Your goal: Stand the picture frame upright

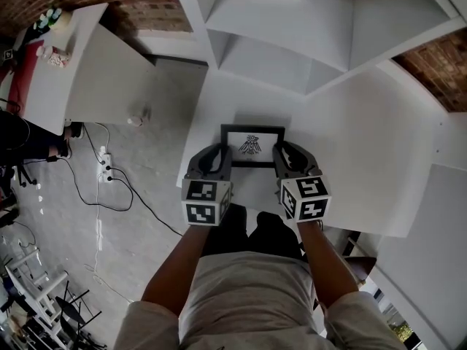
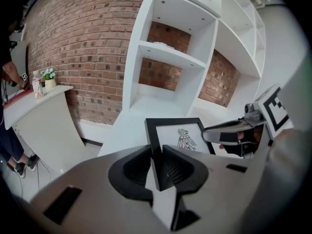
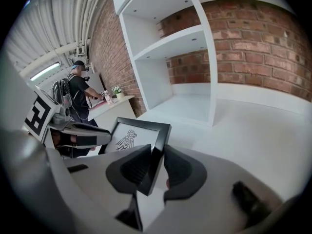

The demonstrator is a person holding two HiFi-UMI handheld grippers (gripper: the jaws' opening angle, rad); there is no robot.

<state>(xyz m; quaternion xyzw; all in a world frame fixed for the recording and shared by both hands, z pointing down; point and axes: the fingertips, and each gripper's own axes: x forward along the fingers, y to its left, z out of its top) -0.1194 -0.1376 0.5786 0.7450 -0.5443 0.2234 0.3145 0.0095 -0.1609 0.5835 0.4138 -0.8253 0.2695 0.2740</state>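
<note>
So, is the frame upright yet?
Tilted: picture frame faces upward, clamped by left hand-held gripper and right hand-held gripper.

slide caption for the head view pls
Left gripper and right gripper clamp the black picture frame by its sides over a white table.

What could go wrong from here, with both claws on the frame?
1. The left claw and right claw each pinch only a thin side rail of the picture frame. It could pivot or slip out when tilted upright.
2. Two grips hold one rigid frame, so uneven hand motion may twist it loose.
3. No back stand shows in any view. If released upright, it may fall flat on the white table.
</note>
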